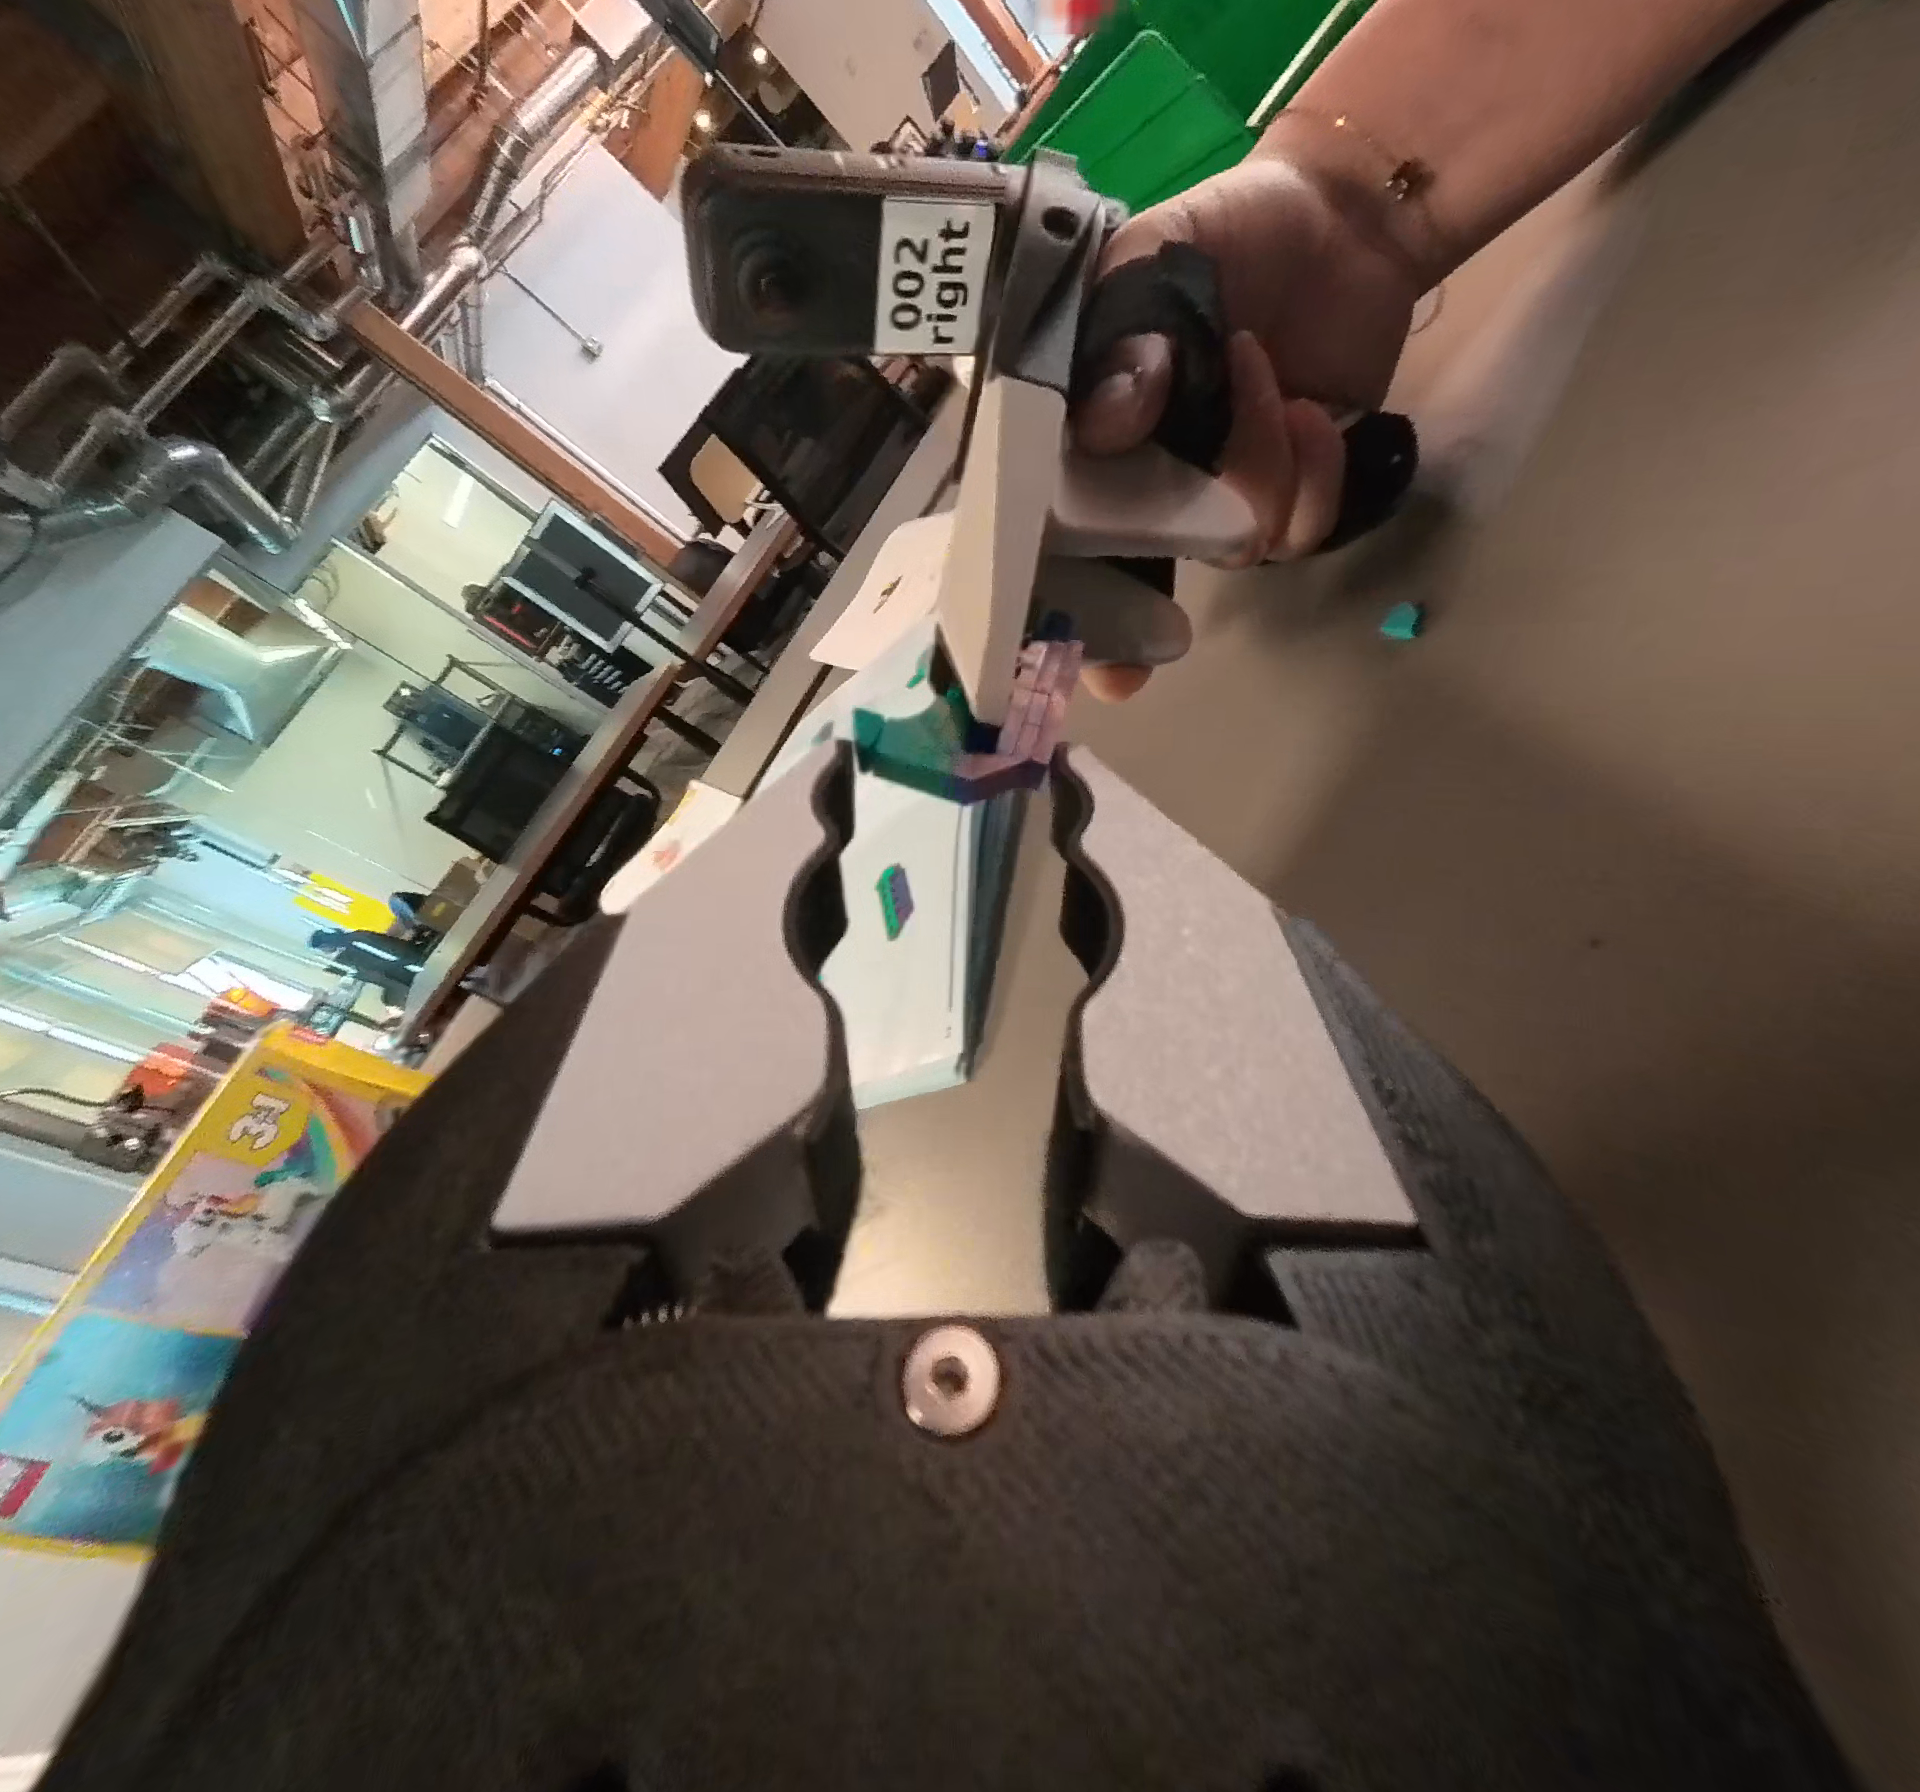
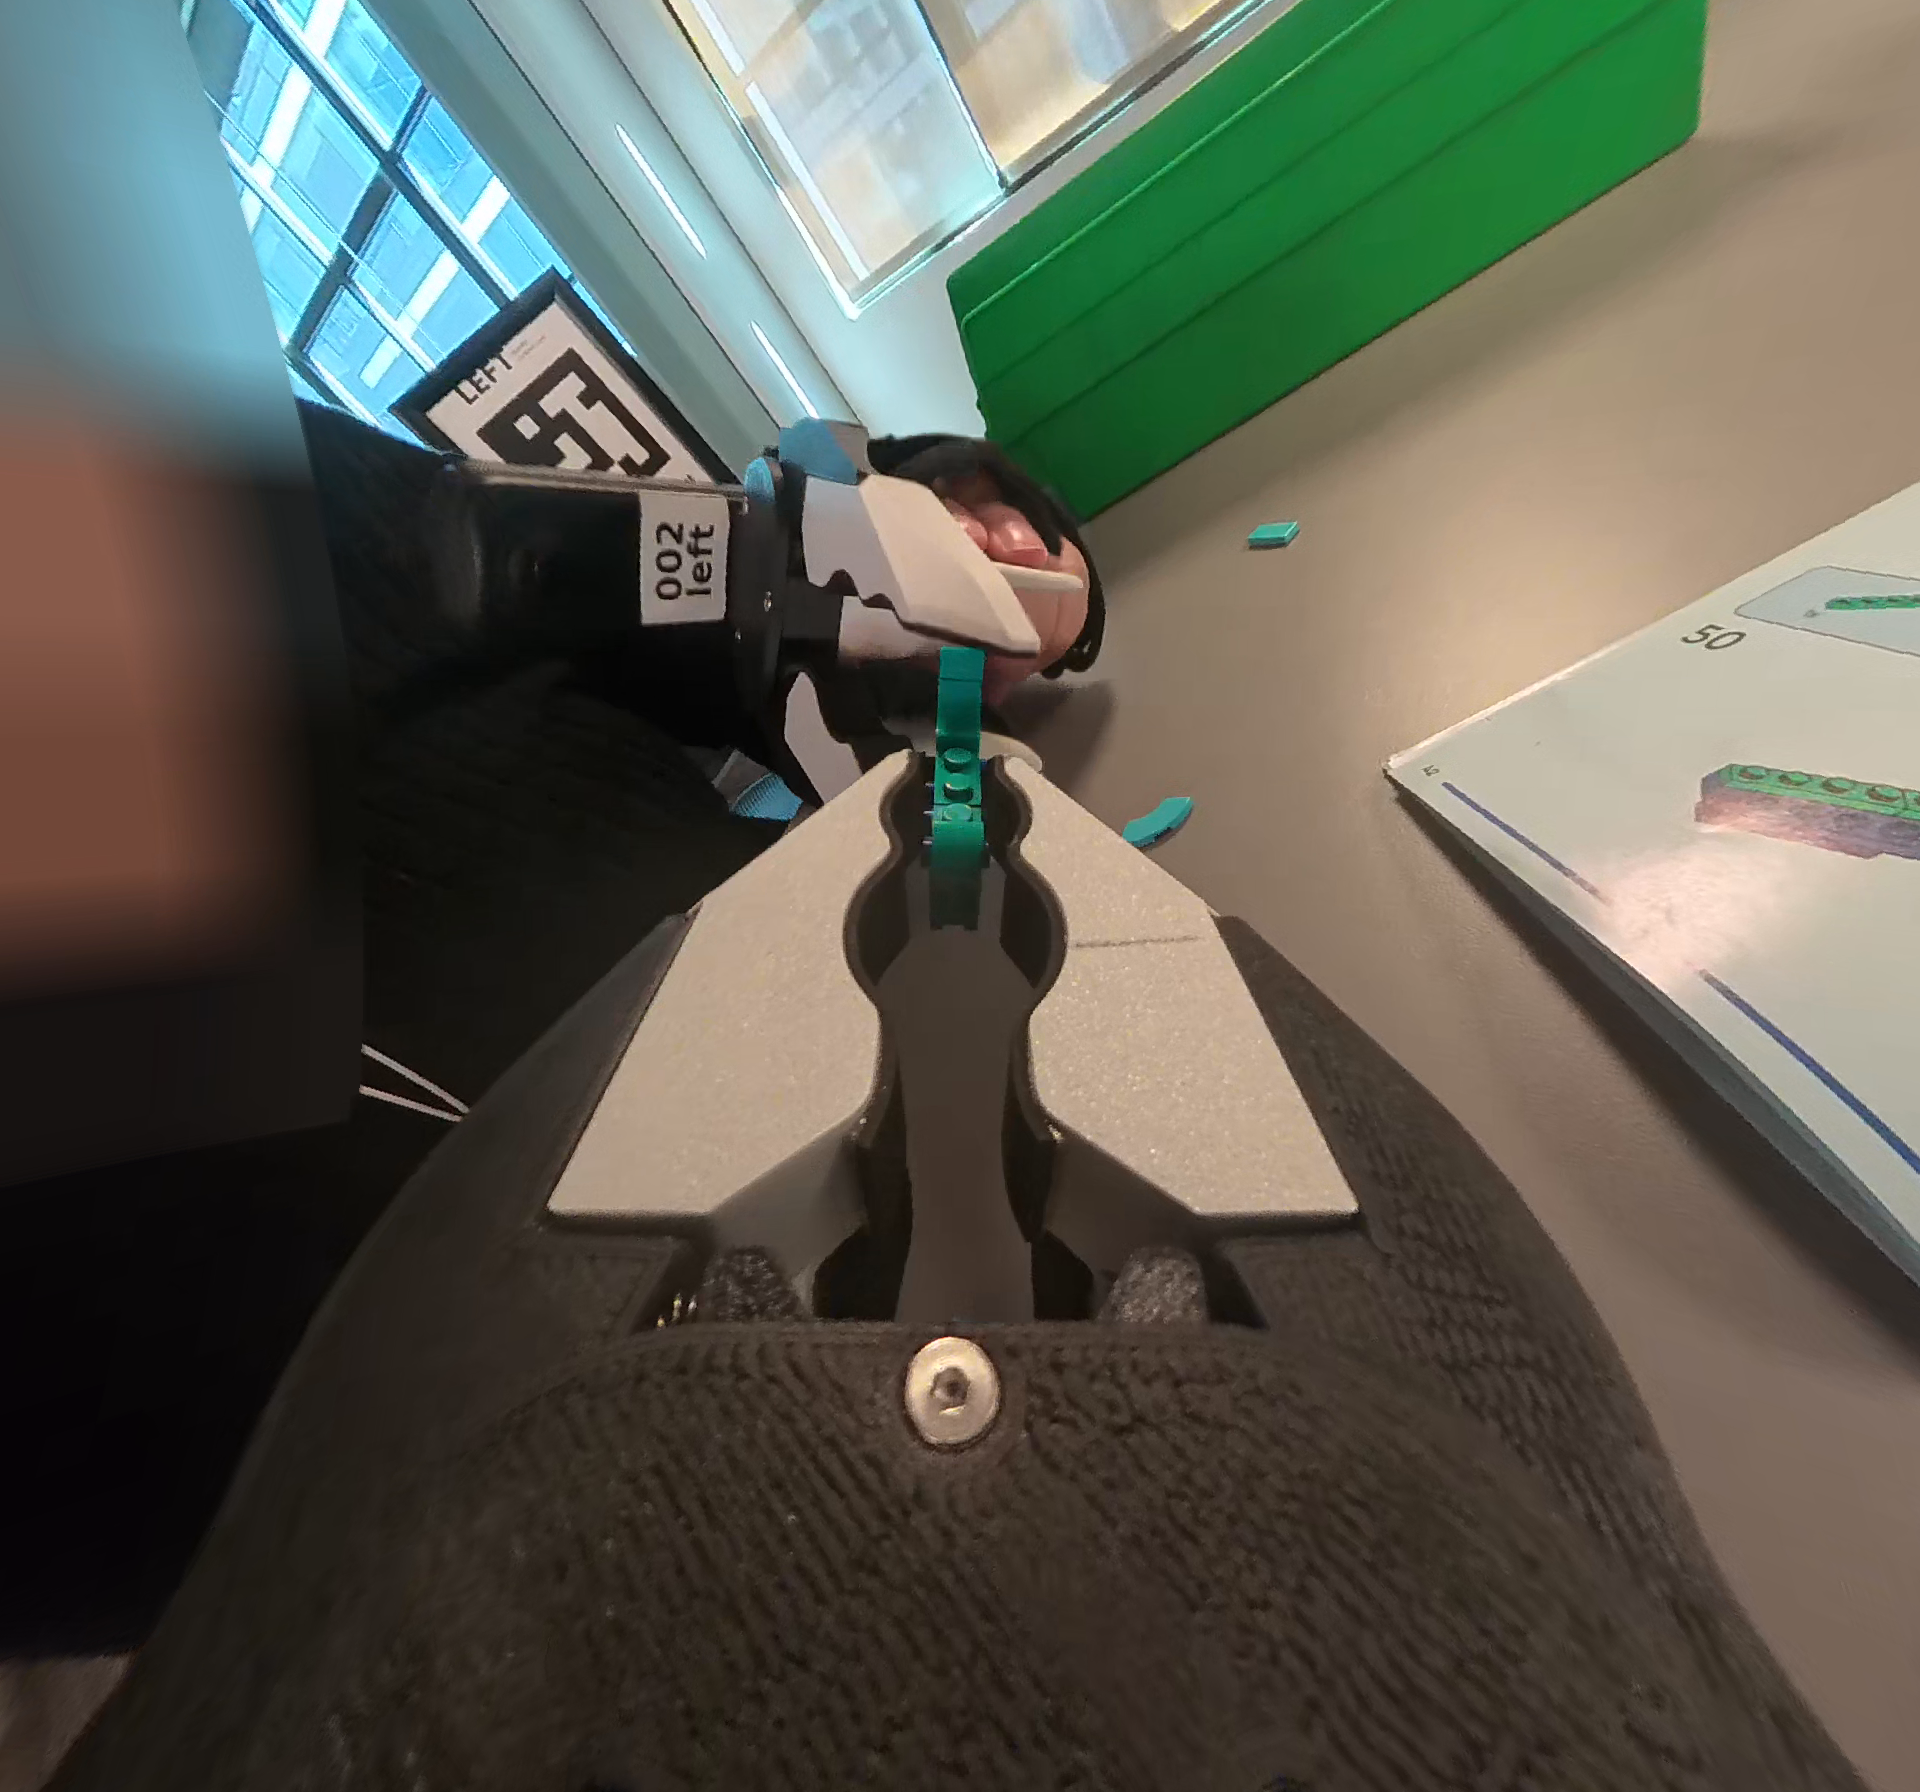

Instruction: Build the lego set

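A small lego assembly (image 1: pixel 966 755) of teal plates and purple bricks is held above the grey table (image 1: pixel 1610 859). My left gripper (image 1: pixel 951 774) has its tips against both sides of the assembly, jaws partly apart. My right gripper (image 2: pixel 961 786) is shut on the assembly's teal studded strip (image 2: pixel 956 807), which sticks out past the tips. In the left wrist view the right gripper (image 1: pixel 997 693) comes down from above, held by a hand. In the right wrist view the left gripper (image 2: pixel 1023 641) comes in from the left and meets the top of the strip.
An open instruction booklet (image 2: pixel 1714 911) lies on the table at right; it also shows in the left wrist view (image 1: pixel 914 994). Loose teal pieces (image 2: pixel 1273 534) (image 2: pixel 1158 820) (image 1: pixel 1403 622) lie on the table. A green bin (image 2: pixel 1351 236) stands behind. A yellow lego box (image 1: pixel 208 1275) is at left. My left and right fingertips are right by each other.
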